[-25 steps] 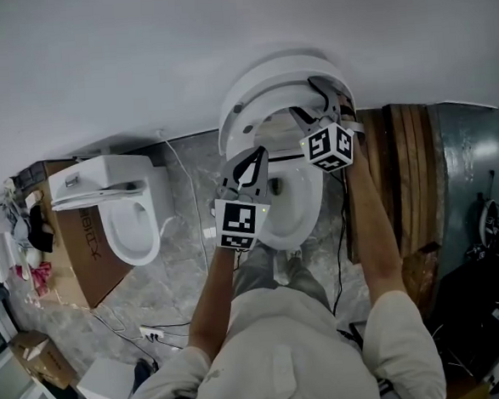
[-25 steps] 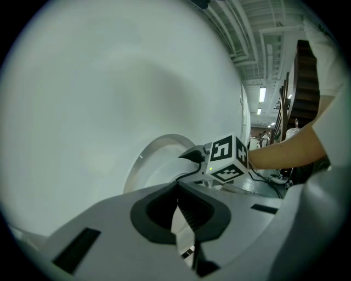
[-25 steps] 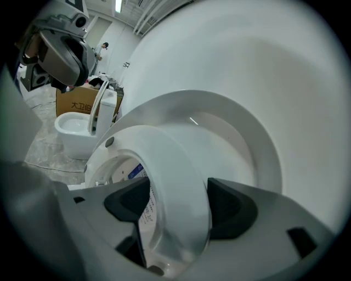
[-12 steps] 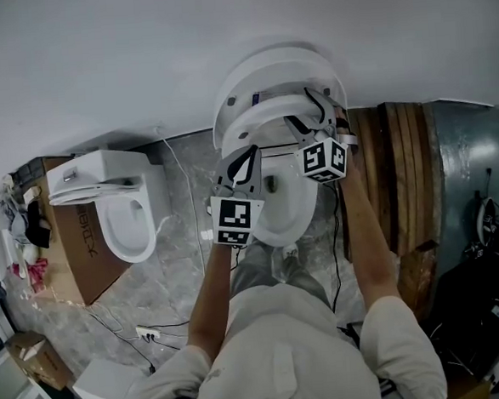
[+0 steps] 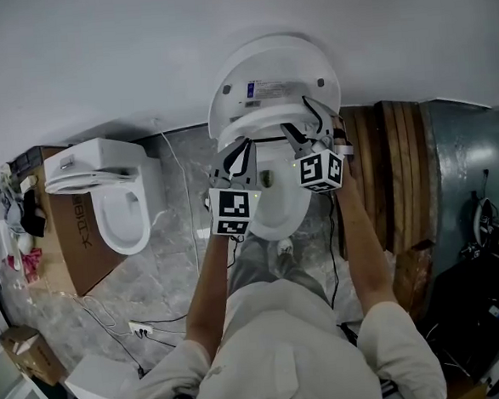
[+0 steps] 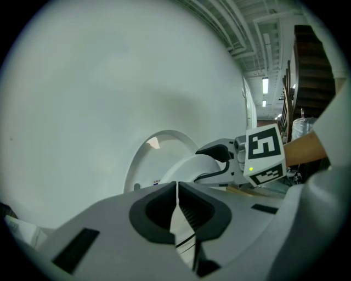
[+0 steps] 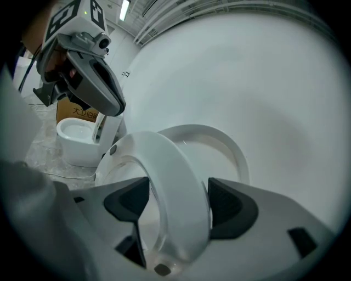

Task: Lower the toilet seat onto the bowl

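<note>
The white toilet's lid stands upright against the wall. Its seat is tilted away from the lid, above the bowl. My right gripper grips the seat's right side. In the right gripper view the seat ring fills the gap between the wide-set pads of that gripper, with the lid behind it. My left gripper hangs shut and empty by the bowl's left side. In the left gripper view its jaws meet, and the seat and right gripper show beyond.
A second white toilet sits on a cardboard box to the left. Wooden planks lean at the right of the bowl. Cables run over the marbled floor. A plain wall is behind the toilet.
The seat has come away from the upright lid and tilted down toward the bowl, held by the right gripper. The left gripper has stayed shut beside the bowl.
</note>
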`<action>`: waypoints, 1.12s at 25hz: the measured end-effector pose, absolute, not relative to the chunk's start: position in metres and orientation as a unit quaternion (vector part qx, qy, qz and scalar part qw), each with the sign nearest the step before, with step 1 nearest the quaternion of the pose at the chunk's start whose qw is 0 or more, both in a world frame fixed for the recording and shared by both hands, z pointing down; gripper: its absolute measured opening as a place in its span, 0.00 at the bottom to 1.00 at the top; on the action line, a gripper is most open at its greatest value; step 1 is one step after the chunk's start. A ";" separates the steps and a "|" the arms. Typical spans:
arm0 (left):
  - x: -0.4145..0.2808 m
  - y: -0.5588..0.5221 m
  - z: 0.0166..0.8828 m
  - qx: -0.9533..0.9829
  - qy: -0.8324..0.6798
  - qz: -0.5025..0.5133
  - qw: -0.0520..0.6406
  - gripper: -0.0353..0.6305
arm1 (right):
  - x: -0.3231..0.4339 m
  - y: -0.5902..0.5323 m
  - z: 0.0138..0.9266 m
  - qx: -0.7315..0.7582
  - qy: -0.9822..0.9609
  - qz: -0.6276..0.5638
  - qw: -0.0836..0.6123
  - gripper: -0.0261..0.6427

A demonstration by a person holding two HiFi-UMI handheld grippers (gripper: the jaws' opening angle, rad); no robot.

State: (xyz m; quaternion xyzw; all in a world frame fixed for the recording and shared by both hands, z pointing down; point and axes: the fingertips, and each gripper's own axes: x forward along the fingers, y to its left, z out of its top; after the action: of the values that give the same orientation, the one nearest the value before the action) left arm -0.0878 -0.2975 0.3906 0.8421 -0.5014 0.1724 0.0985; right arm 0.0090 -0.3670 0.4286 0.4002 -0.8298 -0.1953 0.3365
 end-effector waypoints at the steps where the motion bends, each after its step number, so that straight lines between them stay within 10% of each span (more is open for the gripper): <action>1: -0.087 -0.296 0.392 0.841 -0.502 0.175 0.096 0.09 | 0.009 -0.363 0.428 0.400 -0.830 -0.197 0.335 0.55; 28: -0.076 -0.211 0.433 0.824 -0.515 0.225 0.069 0.25 | 0.021 -0.232 0.440 0.343 -0.858 -0.192 0.330 0.49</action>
State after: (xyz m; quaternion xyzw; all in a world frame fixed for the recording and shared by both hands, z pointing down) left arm -0.0763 -0.2110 0.4326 0.8244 -0.5150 0.2245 0.0687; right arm 0.0212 -0.2323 0.4403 0.3433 -0.8579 -0.1924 0.3303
